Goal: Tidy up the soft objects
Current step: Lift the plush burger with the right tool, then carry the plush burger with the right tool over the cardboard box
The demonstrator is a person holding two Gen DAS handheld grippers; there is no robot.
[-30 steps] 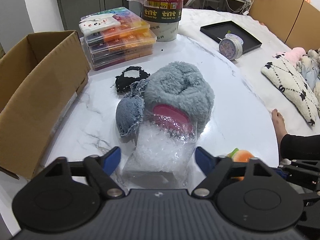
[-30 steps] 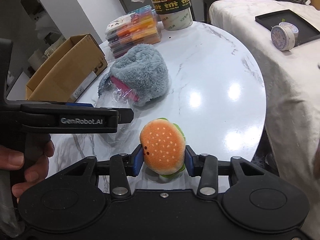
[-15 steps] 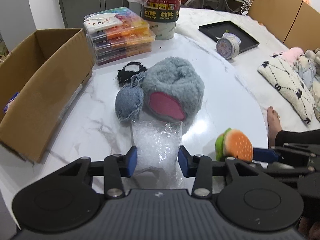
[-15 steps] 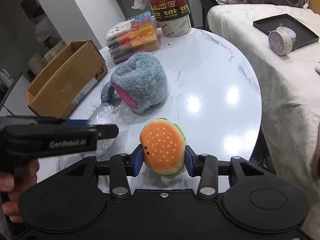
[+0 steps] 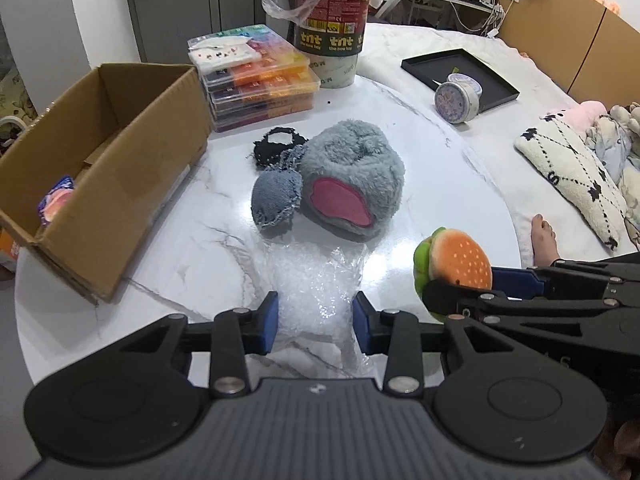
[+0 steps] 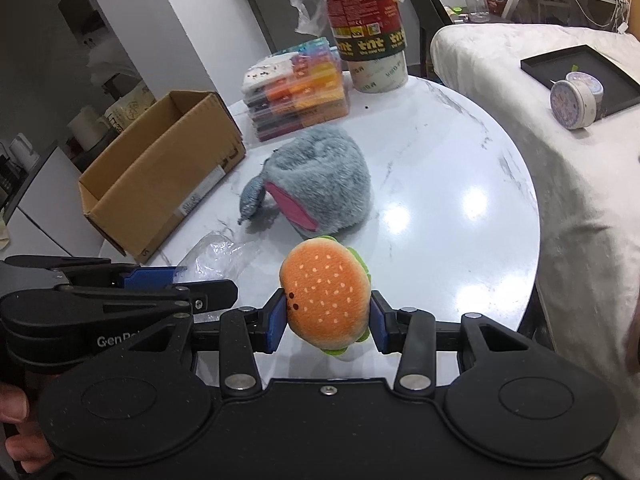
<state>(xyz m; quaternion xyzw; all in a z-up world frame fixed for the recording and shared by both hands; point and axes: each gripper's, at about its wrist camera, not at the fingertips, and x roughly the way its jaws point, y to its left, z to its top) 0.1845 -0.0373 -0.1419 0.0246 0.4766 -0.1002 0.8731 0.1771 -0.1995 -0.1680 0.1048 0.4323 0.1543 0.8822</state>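
Our left gripper [image 5: 314, 322] is closing on the clear plastic bag [image 5: 316, 280], apparently already pinched; our right gripper [image 6: 328, 322] clamps the burger plush [image 6: 325, 302]. The cardboard box [image 5: 100, 184] lies far left, nearer our left hand.

Black left tool [image 5: 315, 322] and right tool [image 6: 327, 322], blue pads, silver screws, white "GenRobot" lettering

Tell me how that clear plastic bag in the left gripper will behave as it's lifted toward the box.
The clear plastic bag looks thin and crinkled, so it will probably droop and trail. The left gripper is closing on one bunched end only, so the glossy film may slip. It seems very light and should barely resist.
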